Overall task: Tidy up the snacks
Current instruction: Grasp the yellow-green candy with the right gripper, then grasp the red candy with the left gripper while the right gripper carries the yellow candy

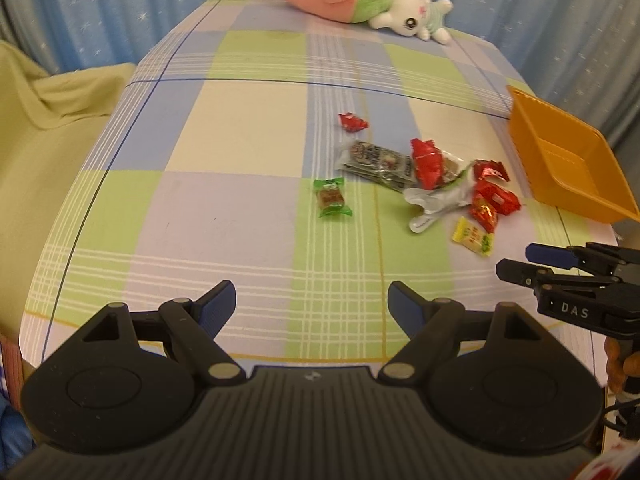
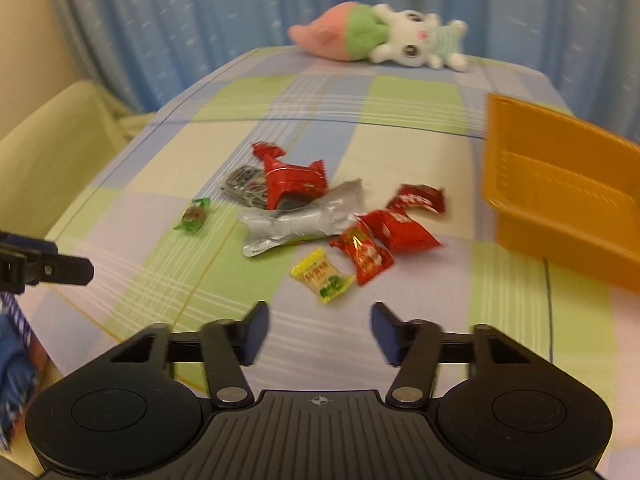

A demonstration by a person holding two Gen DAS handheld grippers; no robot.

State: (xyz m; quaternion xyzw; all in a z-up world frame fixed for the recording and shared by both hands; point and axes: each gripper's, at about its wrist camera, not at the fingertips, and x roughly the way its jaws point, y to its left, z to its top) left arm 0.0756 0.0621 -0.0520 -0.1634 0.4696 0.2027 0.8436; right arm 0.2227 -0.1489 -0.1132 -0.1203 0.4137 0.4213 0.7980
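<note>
Several snacks lie in a loose pile on the checked tablecloth (image 1: 240, 140): a yellow candy (image 2: 323, 276), red packets (image 2: 400, 228), a silver wrapper (image 2: 304, 220), a dark packet (image 1: 376, 160) and a green candy (image 1: 331, 198) off to the left. An orange tray (image 2: 560, 184) stands to the right of the pile with nothing in it. My right gripper (image 2: 320, 320) hovers just short of the yellow candy, open, with nothing between its fingers. My left gripper (image 1: 312, 300) is open over the near part of the table, well short of the green candy.
A pink, green and white plush toy (image 1: 360, 0) lies at the far edge of the table. Blue curtains hang behind it. A pale green covered seat (image 1: 48, 120) stands to the left. The right gripper (image 1: 518, 262) shows at the right edge of the left wrist view.
</note>
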